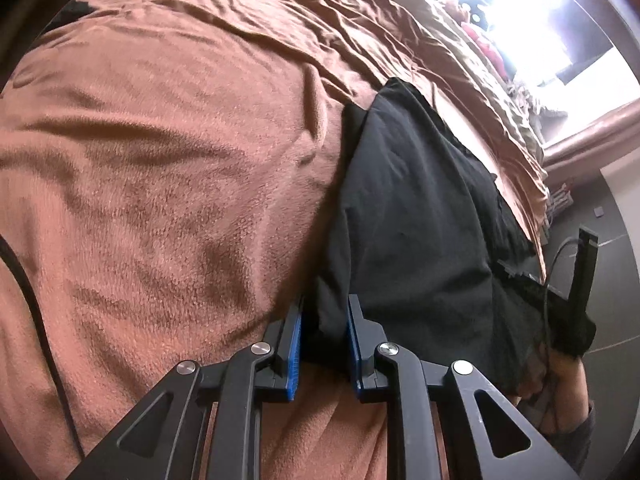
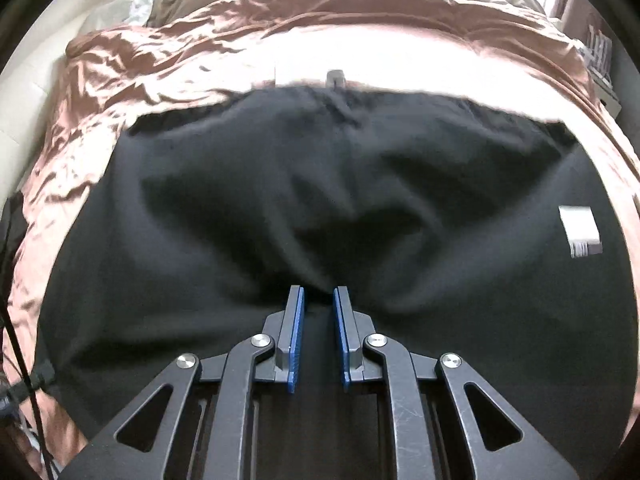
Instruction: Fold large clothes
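The black garment (image 1: 416, 208) lies on a brown blanket (image 1: 160, 184) that covers a bed, near the bed's edge. In the left wrist view the left gripper (image 1: 323, 312) is clamped on a bunched edge of the garment: black cloth fills the narrow gap between its blue pads (image 1: 295, 344), and the rest of the garment stretches up and to the right from them. At the right edge of that view the right gripper (image 1: 580, 276) shows beside a hand (image 1: 560, 372), with black cloth draped by it. In the right wrist view the garment (image 2: 320, 200) spreads wide ahead of the right gripper (image 2: 319, 300), whose fingers pinch a gathered fold; creases fan out from the tips. A white tag (image 2: 580, 232) sits on the cloth at right. The picture is blurred along the garment's far edge.
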Available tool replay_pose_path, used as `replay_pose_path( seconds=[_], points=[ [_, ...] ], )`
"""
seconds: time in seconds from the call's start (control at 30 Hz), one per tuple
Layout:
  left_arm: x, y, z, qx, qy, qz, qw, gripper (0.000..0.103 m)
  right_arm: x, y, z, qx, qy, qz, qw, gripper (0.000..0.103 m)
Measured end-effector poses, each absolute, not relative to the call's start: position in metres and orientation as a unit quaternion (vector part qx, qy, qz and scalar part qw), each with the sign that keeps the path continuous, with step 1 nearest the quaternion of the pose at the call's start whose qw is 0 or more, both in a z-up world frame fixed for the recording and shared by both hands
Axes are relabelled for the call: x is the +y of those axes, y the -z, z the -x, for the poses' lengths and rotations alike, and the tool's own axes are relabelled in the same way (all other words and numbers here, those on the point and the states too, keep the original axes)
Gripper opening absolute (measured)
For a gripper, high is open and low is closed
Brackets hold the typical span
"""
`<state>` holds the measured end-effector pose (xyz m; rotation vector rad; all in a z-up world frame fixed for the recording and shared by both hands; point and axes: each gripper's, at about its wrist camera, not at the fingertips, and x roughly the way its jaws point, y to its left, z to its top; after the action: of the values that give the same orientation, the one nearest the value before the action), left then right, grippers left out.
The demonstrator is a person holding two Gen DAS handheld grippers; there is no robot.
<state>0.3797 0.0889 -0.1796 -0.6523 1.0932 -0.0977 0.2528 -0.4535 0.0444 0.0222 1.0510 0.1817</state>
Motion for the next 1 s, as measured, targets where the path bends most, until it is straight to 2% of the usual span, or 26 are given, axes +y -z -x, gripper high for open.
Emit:
replay_pose_path(
  seconds=[0.43, 0.73, 1.0],
  points=[
    [0.089, 0.185, -0.378, 0.508, 0.023, 0.326, 0.797, 0.02, -0.433, -0.036, -0.305, 0.494, -0.068, 0.014, 0.866, 0.012],
    [0.091, 0.156, -0.365, 0.468, 0.053, 0.341, 0.814, 0.014, -0.479, -0.084, -0.221, 0.443, -0.122, -0.02, 0.888, 0.012],
    [0.08, 0.101, -0.365, 0.422, 0.1, 0.345, 0.833, 0.011, -0.518, -0.086, -0.163, 0.438, -0.161, -0.097, 0.879, 0.012]
  ],
)
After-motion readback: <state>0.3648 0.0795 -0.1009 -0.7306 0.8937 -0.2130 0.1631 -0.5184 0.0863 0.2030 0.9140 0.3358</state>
